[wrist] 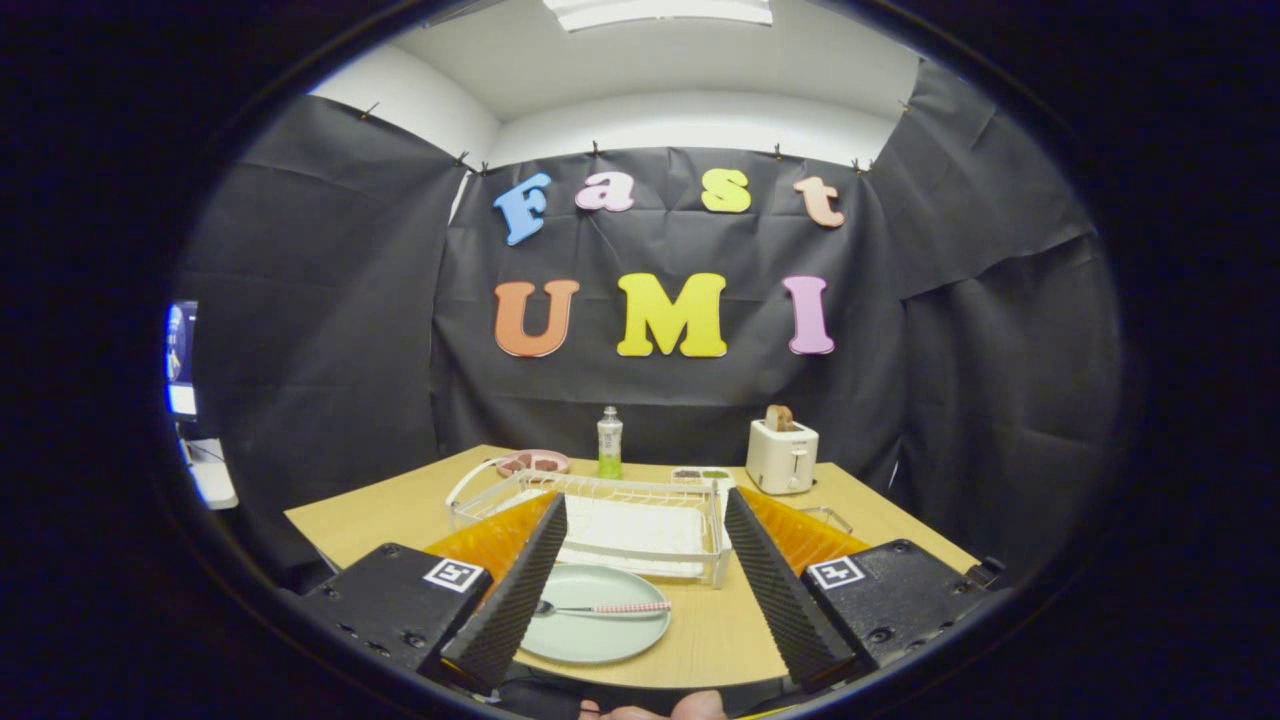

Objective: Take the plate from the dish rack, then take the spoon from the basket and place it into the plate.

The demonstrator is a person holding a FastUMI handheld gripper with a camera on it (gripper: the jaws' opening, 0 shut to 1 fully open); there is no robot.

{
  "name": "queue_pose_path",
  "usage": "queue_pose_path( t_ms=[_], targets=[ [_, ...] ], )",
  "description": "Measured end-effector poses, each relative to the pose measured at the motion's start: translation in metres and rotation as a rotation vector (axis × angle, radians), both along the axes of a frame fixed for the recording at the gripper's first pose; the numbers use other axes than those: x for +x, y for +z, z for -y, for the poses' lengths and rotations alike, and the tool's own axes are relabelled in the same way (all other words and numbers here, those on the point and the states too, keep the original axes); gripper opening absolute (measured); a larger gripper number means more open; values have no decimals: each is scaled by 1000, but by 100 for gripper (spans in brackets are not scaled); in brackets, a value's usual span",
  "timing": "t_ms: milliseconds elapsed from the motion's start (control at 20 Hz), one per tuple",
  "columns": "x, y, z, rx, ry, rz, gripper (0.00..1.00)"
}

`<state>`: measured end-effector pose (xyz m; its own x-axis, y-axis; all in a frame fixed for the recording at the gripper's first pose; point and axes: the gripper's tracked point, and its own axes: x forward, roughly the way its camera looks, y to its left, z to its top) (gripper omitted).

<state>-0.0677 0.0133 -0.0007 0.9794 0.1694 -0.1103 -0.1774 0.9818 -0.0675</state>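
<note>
A pale green plate (600,620) lies flat on the wooden table (400,510), between my fingers and near the left one. On the plate rests a spoon (600,608) with a pink checked handle, lying crosswise with its bowl toward the left finger. Just beyond the plate stands the white wire dish rack (620,520) on its white tray. My gripper (645,500) is open, raised above the table, with nothing between its fingers. The basket is partly hidden behind the right finger (770,580).
Behind the rack stand a bottle of green liquid (609,443), a pink dish (533,462) and a small tray (700,475). A white toaster (781,455) holding a slice of bread sits at the back right. A wire basket edge (830,517) shows right of the rack.
</note>
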Motion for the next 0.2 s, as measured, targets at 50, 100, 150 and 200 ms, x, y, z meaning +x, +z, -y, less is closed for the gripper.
queue_pose_path(
  t_ms=[50, 100, 150, 200],
  targets=[
    [-1, 0, 0, -8, 6, -1, 100],
    [-2, 1, 1, -13, 4, 7, 100],
    [-1, 3, 4, -25, -8, 16, 100],
    [-1, 3, 8, -40, -15, 26, 100]
  ],
)
